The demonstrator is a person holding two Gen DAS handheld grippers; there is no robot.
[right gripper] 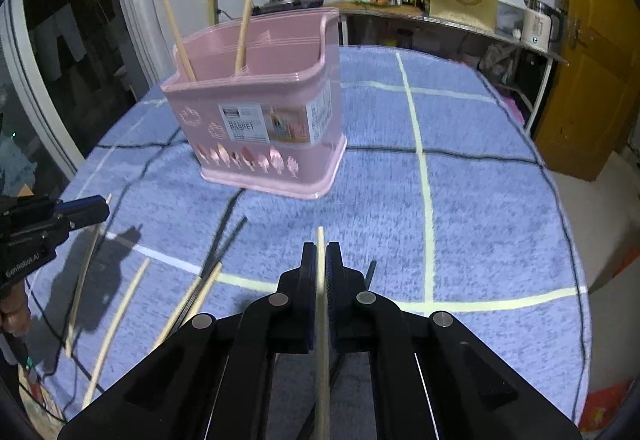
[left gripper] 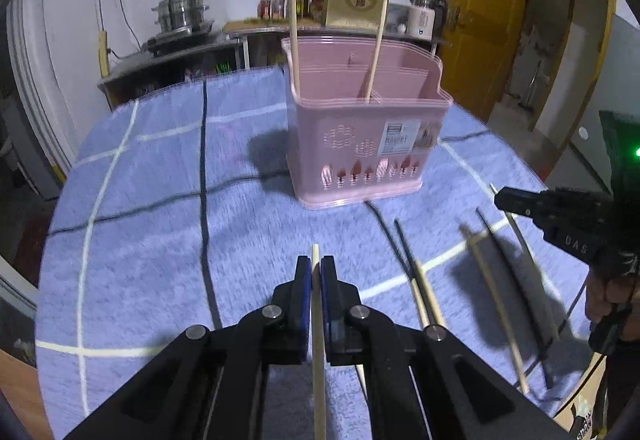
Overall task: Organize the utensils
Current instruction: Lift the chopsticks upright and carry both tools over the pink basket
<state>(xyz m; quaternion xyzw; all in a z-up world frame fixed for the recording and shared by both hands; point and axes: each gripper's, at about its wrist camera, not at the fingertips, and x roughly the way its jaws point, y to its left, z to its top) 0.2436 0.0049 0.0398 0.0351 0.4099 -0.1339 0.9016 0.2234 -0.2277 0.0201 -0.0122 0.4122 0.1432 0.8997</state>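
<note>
I am holding one pale chopstick in each tool. The left gripper (left gripper: 316, 272) is pressed together on a pale chopstick (left gripper: 318, 340) that is running back between its fingers toward the camera. The right gripper (right gripper: 321, 260) is likewise pinching a second pale chopstick (right gripper: 323, 352), with its tip just clearing the fingertips. Both tools are hanging above the near part of the blue checked cloth (left gripper: 160, 240).

The pink basket (left gripper: 360, 144) is standing upright at the far middle of the cloth, well apart from both tools. Two pale chopsticks (left gripper: 295, 40) are already leaning inside it, one at its left wall and one (left gripper: 376, 48) against the inner divider; which compartment each occupies I cannot tell exactly.

Several loose chopsticks (left gripper: 492, 304), pale and dark, are lying on the cloth between the two tools, near the front edge. Motion blur is preventing an exact count.

My judgement: the task is partly done. Two pieces are stowed, two are in transit, and the loose group on the cloth is awaiting pickup.
</note>
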